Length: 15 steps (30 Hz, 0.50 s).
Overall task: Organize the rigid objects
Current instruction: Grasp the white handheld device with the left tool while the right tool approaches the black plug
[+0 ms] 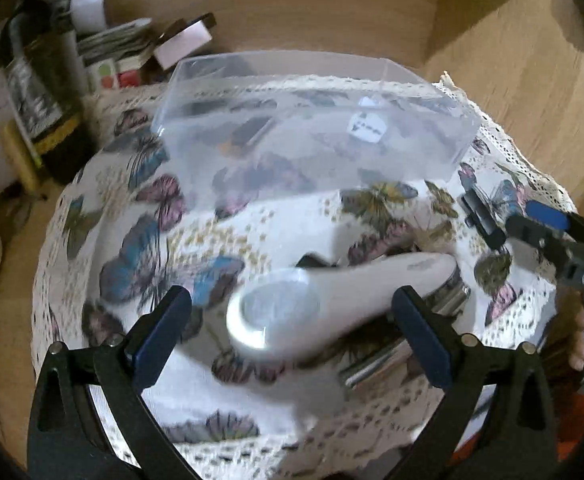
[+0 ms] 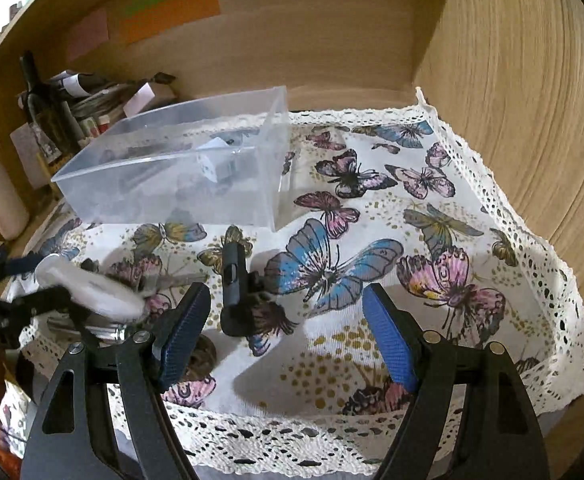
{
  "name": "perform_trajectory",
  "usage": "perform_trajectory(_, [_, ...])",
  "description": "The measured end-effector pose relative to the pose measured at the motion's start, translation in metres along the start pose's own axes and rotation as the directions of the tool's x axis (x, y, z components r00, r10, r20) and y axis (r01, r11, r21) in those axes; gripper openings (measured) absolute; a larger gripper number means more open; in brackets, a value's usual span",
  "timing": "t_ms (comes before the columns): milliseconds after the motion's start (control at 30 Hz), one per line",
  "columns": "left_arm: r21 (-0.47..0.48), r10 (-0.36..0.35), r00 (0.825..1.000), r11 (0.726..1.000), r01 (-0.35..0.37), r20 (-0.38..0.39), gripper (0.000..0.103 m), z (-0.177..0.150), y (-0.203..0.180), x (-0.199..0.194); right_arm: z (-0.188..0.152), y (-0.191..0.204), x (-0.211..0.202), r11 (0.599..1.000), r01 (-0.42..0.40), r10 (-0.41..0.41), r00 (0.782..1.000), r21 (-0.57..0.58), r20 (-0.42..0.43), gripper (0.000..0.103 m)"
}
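Note:
A clear plastic box (image 1: 311, 120) stands at the back of the butterfly cloth, also in the right wrist view (image 2: 180, 176), with small dark items inside. A white magnifier-like handheld object (image 1: 323, 304) lies between the fingers of my left gripper (image 1: 295, 320), which stands wide open around it; it looks blurred. It also shows in the right wrist view (image 2: 92, 288). My right gripper (image 2: 288, 332) is open and empty above the cloth. A black hammer-shaped tool (image 2: 234, 288) lies just ahead of its left finger.
The butterfly cloth with a lace edge (image 2: 471, 240) covers the shelf floor. A metal jar lid (image 1: 447, 292) sits beneath the white object. Bottles and boxes (image 1: 44, 100) crowd the back left. A wooden wall (image 2: 511, 100) closes the right side.

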State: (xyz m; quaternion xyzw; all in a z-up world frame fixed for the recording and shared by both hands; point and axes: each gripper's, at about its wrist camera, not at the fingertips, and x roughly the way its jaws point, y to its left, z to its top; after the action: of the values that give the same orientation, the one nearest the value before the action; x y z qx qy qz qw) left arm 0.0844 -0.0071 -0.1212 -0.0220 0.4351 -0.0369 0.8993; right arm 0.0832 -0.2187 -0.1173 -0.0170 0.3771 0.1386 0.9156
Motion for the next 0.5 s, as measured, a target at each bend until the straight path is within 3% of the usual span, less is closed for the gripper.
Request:
perform_trajectory(100, [0.014, 0.014, 1.000, 1.000, -0.014, 0.008, 0.102, 0.012, -0.002, 0.006, -0.001, 0.000, 0.001, 1.000, -0.003, 0.003, 1.000, 0.000, 0.002, 0.076])
perform_trajectory(267, [-0.053, 0.001, 1.000, 0.999, -0.002, -0.029, 0.102, 0.023, 0.008, 0.023, -0.003, 0.001, 0.004, 1.000, -0.018, 0.018, 1.000, 0.005, -0.005, 0.076])
perform_trajectory(400, [-0.058, -0.019, 1.000, 0.998, 0.017, -0.019, 0.102, 0.019, 0.014, 0.010, -0.005, 0.000, 0.004, 1.000, -0.027, 0.027, 1.000, 0.009, -0.008, 0.076])
perform_trajectory(500, [-0.046, 0.005, 1.000, 0.999, -0.004, 0.009, 0.102, 0.010, 0.018, -0.009, -0.004, -0.001, 0.002, 0.999, -0.036, 0.036, 0.999, 0.014, -0.006, 0.076])
